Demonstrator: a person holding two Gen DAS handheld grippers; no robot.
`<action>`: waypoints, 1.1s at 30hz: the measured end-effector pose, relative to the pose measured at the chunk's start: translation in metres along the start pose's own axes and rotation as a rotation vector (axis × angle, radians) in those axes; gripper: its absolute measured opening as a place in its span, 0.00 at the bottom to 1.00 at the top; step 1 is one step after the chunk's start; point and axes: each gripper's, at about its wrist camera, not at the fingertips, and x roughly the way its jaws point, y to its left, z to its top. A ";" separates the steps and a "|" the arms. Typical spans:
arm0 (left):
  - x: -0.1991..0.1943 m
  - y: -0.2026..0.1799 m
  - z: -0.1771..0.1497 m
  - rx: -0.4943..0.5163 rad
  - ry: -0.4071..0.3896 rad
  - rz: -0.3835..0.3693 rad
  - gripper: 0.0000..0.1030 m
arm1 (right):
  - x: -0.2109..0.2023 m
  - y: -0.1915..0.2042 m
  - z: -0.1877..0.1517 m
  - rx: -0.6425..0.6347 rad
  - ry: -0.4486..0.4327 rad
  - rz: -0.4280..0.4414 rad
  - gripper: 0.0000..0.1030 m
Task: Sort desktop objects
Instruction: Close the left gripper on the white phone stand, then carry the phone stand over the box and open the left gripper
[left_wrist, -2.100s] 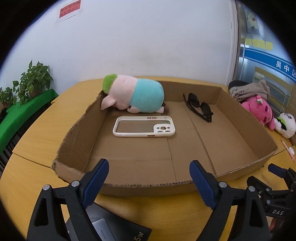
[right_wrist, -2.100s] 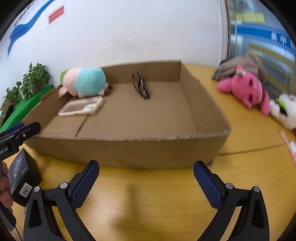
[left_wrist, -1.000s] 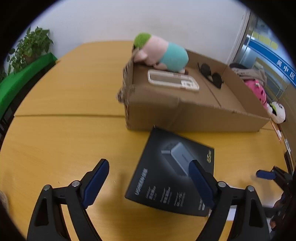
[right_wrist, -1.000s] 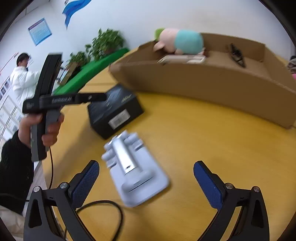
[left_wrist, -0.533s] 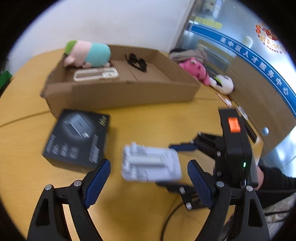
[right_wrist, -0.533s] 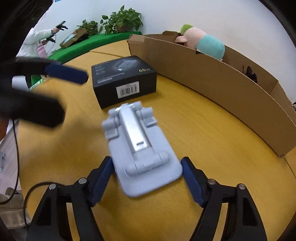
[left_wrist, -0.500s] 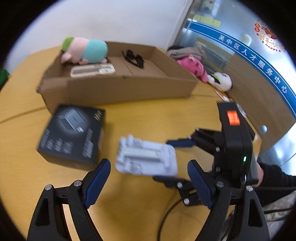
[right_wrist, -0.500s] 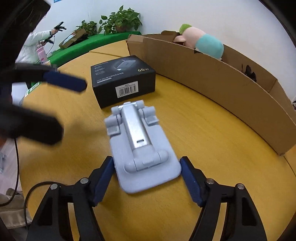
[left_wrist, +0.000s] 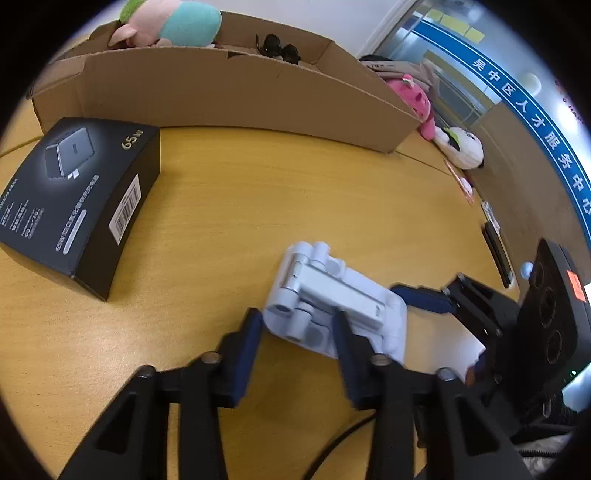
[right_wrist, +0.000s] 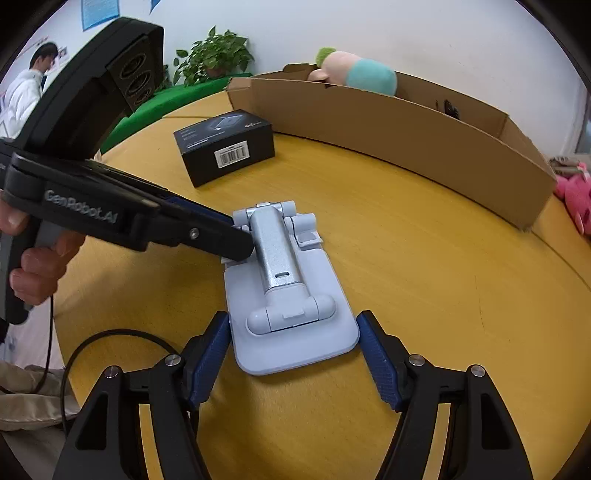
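A pale blue folding phone stand (right_wrist: 295, 347) with a metal arm lies flat on the yellow table (right_wrist: 406, 258). My right gripper (right_wrist: 293, 321) is shut on its base plate, one blue pad against each long edge. My left gripper (right_wrist: 242, 238) comes in from the left, held by a hand (right_wrist: 40, 266). Its jaws are closing on the stand's hinge end (left_wrist: 295, 317), with one hinge knuckle between the pads. In the left wrist view the left gripper (left_wrist: 297, 317) is blurred, and a right gripper finger (left_wrist: 421, 300) lies along the stand's far end.
A black charger box (right_wrist: 225, 144) lies left of the stand. Behind stands a low cardboard tray (right_wrist: 406, 136) holding a plush pig (right_wrist: 362, 74) and sunglasses (left_wrist: 277, 48). Pink (left_wrist: 413, 99) and white (left_wrist: 460, 147) plush toys lie past the tray. A black cable (right_wrist: 110, 336) loops at the near left edge.
My left gripper came down onto the stand's hinge end and its jaws narrowed around it. My right gripper closed around the base a second ago and has kept its hold since.
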 end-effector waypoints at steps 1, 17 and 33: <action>0.001 -0.001 0.000 -0.003 -0.001 -0.007 0.33 | -0.002 -0.002 -0.002 0.004 -0.006 -0.001 0.71; -0.061 -0.044 0.055 0.119 -0.182 0.056 0.26 | -0.063 -0.020 0.052 0.022 -0.207 -0.050 0.71; -0.104 -0.081 0.234 0.332 -0.360 0.157 0.25 | -0.087 -0.100 0.216 0.066 -0.349 -0.113 0.71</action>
